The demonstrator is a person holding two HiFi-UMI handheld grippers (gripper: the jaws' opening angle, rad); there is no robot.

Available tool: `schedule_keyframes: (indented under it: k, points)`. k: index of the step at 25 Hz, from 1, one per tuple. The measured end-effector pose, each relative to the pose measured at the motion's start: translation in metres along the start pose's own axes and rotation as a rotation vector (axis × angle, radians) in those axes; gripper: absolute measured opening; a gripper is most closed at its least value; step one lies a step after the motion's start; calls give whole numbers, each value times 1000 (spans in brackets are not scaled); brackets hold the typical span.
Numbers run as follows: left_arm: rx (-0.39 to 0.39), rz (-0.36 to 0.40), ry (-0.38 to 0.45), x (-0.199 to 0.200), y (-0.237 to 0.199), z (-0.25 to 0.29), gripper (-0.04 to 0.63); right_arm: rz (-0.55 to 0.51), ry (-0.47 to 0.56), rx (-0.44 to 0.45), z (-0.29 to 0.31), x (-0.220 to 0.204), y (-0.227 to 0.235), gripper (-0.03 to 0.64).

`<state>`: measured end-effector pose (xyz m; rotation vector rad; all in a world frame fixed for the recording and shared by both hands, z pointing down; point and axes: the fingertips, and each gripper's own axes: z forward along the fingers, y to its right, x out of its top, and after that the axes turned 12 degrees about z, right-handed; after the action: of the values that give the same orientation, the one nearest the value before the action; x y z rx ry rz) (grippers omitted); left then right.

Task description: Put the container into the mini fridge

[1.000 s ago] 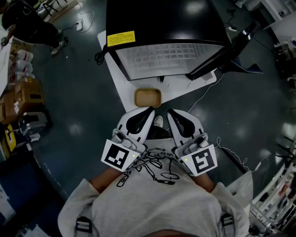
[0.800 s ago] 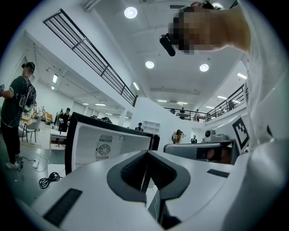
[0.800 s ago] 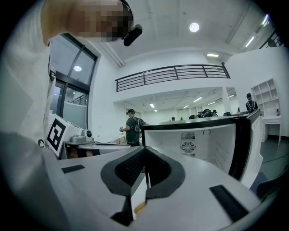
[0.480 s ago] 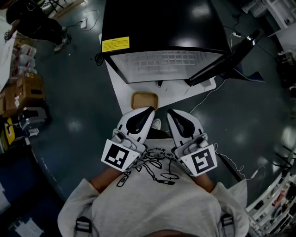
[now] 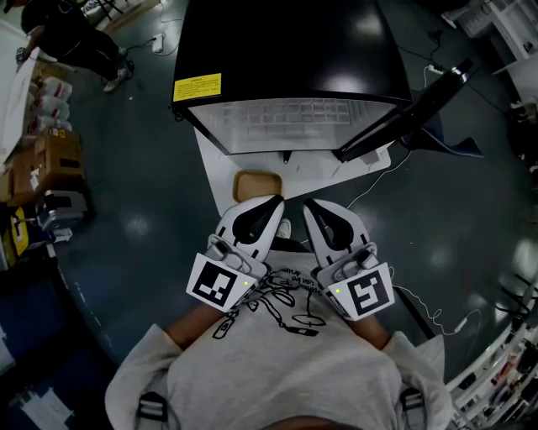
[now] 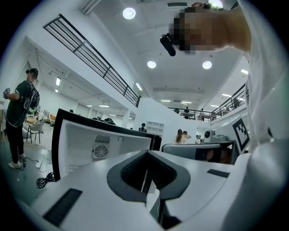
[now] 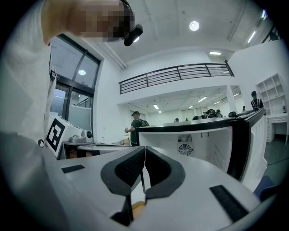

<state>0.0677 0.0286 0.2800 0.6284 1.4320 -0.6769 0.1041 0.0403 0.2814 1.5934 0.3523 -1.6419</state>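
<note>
Head view: container [image 5: 261, 186] on white mat [image 5: 215, 165], near its front edge, outside open mini fridge [image 5: 286, 50]. Left gripper [image 5: 274, 202] and right gripper [image 5: 308, 204] side by side, just short of container.
Left gripper view: jaws pressed together, nothing between.
Right gripper view: jaws pressed together, empty; container below tips, not touching.

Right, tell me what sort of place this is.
Probably a large lab or workshop hall, not a home: a high white ceiling with round recessed lights, a black-railed mezzanine balcony, and a glossy dark floor with loose cables and brown cardboard boxes near the open black mini fridge.
</note>
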Motion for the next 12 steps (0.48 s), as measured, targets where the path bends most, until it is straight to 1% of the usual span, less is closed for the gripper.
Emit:
schedule_keyframes:
  k: [5,12]
  points:
    - [8,3,-6,1,-3,3,17,-6,0,9,4,2,3,28]
    - [20,9,-2,0,-18,0,17,-14,4,15,16,4,0,29]
